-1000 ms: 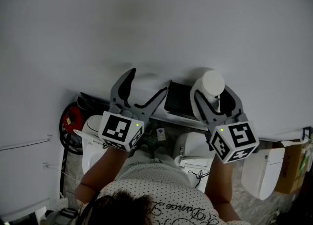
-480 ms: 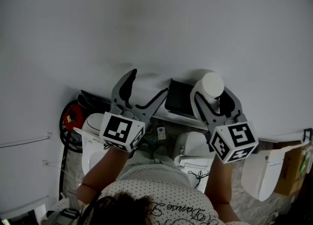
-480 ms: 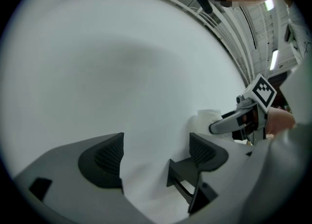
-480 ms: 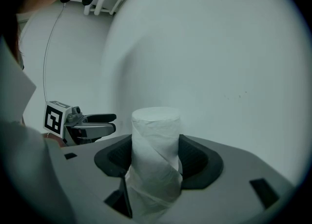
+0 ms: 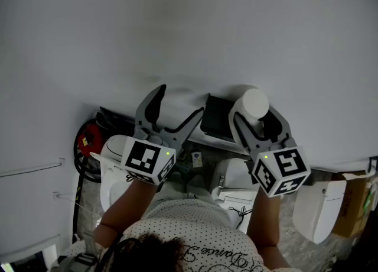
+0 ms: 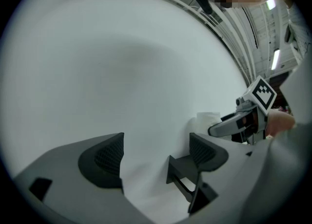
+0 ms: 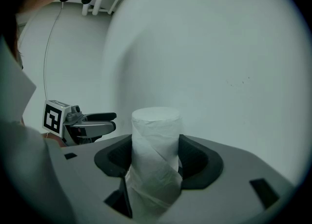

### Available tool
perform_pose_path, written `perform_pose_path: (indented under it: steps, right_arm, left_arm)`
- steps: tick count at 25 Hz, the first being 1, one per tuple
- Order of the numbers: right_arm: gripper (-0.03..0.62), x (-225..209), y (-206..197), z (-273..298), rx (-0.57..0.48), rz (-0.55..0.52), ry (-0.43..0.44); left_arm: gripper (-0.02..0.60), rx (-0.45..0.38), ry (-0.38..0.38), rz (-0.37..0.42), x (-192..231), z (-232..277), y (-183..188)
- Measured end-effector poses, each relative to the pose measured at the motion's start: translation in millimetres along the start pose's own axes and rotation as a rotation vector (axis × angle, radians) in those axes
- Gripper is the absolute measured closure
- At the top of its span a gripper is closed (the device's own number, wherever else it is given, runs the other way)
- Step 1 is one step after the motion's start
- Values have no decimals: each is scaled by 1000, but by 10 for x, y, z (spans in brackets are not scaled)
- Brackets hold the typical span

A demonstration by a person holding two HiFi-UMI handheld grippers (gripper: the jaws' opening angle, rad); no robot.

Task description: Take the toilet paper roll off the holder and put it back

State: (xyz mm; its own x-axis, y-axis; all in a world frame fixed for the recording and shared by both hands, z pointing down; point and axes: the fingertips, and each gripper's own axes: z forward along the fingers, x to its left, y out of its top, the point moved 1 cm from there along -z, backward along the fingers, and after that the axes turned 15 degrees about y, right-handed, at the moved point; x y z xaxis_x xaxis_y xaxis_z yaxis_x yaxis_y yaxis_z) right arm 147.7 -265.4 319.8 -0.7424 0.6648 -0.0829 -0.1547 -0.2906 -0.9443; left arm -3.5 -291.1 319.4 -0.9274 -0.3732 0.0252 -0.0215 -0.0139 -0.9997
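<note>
A white toilet paper roll (image 7: 155,157) stands upright between the jaws of my right gripper (image 7: 155,158), whose pads press on both its sides. From the head view the roll (image 5: 255,104) shows its round top against the white wall, with the right gripper (image 5: 257,124) around it. A dark holder (image 5: 216,118) is fixed to the wall just left of the roll. My left gripper (image 5: 176,102) is held open near the wall, nothing between its fingers; in its own view the jaws (image 6: 156,157) stand apart and the holder (image 6: 183,172) pokes up behind the right jaw.
A plain white wall (image 5: 189,28) fills the space ahead. Below stand a white toilet (image 5: 236,185) and a second white fixture (image 5: 319,209) at the right. A red hose reel (image 5: 88,146) lies at the left, a cardboard box (image 5: 354,203) at the far right.
</note>
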Motion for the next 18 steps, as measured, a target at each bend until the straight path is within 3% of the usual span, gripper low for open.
perform_pose_path:
  steps: [18]
  right_arm:
    - [313,38,-163,159,34,9,27]
  left_arm:
    - [170,23,16,6,70,-32,-77]
